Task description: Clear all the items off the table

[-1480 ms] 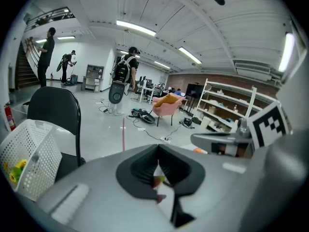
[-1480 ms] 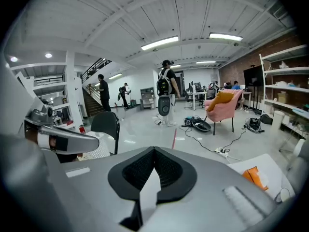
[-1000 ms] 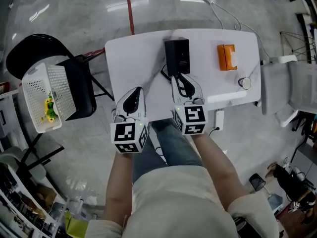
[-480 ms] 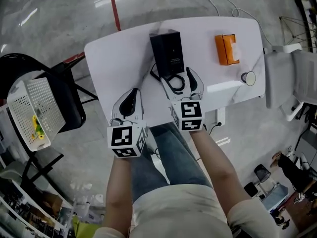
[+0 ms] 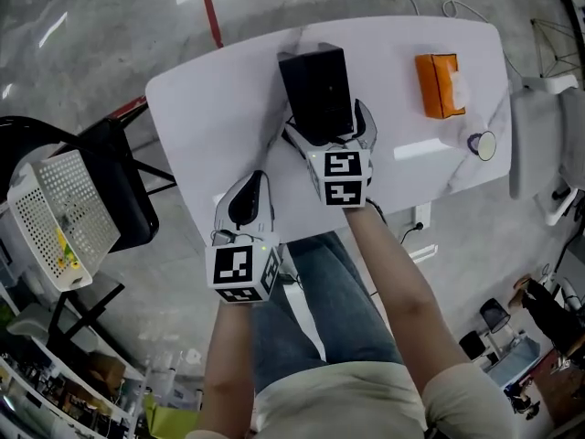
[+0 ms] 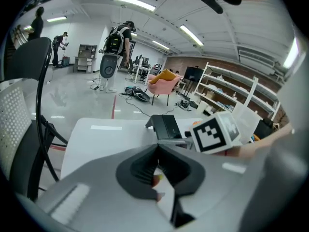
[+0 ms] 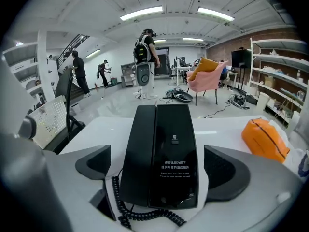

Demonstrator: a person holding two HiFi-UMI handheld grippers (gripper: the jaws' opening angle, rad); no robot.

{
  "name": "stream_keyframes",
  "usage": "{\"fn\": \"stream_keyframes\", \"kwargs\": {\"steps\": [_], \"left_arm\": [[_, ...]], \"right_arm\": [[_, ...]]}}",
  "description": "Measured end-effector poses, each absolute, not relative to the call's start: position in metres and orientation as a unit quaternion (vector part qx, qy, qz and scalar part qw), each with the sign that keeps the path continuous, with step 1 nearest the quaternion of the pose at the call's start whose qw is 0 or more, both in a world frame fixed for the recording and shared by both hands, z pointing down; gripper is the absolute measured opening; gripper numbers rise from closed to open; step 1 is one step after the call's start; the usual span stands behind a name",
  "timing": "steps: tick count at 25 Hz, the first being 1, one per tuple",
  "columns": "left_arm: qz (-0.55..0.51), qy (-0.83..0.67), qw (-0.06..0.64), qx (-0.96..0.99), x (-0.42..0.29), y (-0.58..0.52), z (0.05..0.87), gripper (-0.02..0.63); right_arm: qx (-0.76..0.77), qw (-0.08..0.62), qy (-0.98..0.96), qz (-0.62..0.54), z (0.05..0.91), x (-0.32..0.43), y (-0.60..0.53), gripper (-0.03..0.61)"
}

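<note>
Right gripper [image 5: 327,124] wider astride table's [image 5: 210,117] telephone [image 5: 317,90]

Left gripper [image 5: 257,179] and right gripper [image 5: 327,117]: pale grey shells, black-lined, black-on-white marker cubes [image 5: 243,273] at 6 o'clock. Wearer: cream short-sleeved top [image 5: 338,401], blue jeans [image 5: 320,286].

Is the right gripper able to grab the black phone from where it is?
Probably yes. The right gripper has just been opening its jaws; they stand wide, one on each side of the black phone, with nothing else between them.
</note>
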State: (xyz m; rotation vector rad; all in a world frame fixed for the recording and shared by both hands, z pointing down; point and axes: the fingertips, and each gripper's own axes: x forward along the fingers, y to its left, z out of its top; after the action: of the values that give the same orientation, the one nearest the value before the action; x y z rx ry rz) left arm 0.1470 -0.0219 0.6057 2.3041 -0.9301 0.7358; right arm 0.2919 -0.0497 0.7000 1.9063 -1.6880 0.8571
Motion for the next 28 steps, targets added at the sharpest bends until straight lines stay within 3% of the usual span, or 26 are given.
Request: {"fn": "stream_keyframes", "kwargs": {"steps": [28], "left_arm": [[0.277, -0.343, 0.292, 0.849, 0.145, -0.029, 0.631, 0.009]], "right_arm": [[0.689, 0.264, -0.592, 0.324, 0.731, 0.300, -0.070, 0.600]]}}
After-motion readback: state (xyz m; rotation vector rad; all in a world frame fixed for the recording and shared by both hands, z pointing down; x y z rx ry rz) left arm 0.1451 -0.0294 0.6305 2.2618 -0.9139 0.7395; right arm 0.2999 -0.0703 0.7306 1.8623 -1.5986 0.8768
